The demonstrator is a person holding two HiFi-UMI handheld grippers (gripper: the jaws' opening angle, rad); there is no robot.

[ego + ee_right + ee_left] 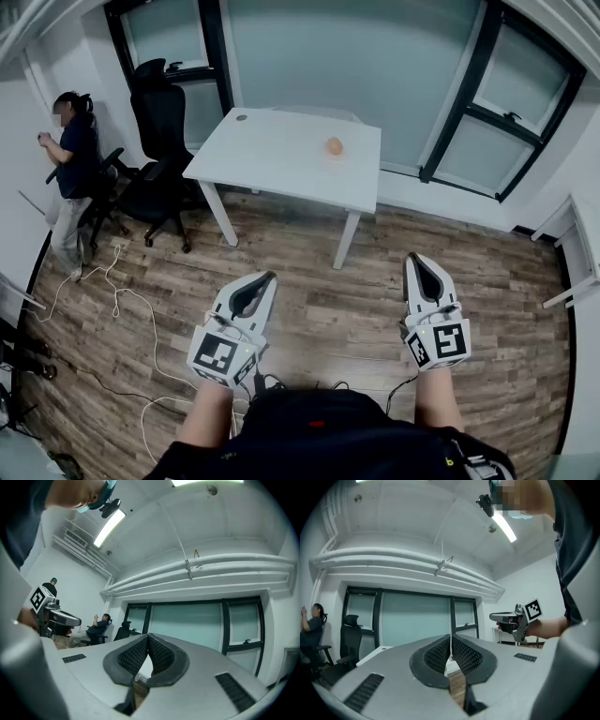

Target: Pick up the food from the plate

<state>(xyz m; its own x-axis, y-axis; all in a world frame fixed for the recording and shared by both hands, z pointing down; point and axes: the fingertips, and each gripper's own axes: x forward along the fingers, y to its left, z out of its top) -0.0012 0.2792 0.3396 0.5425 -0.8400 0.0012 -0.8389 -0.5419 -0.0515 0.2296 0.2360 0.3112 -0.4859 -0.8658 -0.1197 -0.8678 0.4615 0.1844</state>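
A small round orange-tan piece of food (334,145) lies on the white table (281,155) across the room; I cannot make out a plate under it. Both grippers are held low and close to my body, well short of the table. My left gripper (269,277) points up toward the table with its jaws shut and nothing between them. My right gripper (412,259) is shut too and holds nothing. In the left gripper view the black pads (440,653) meet, and the right gripper (506,617) shows at the side. The right gripper view shows its own pads (159,656) pressed together.
A wooden floor (375,291) lies between me and the table. A seated person (70,150) and black office chairs (159,122) are at the left. Cables (122,300) trail over the floor on the left. Another white table (577,244) stands at the right edge.
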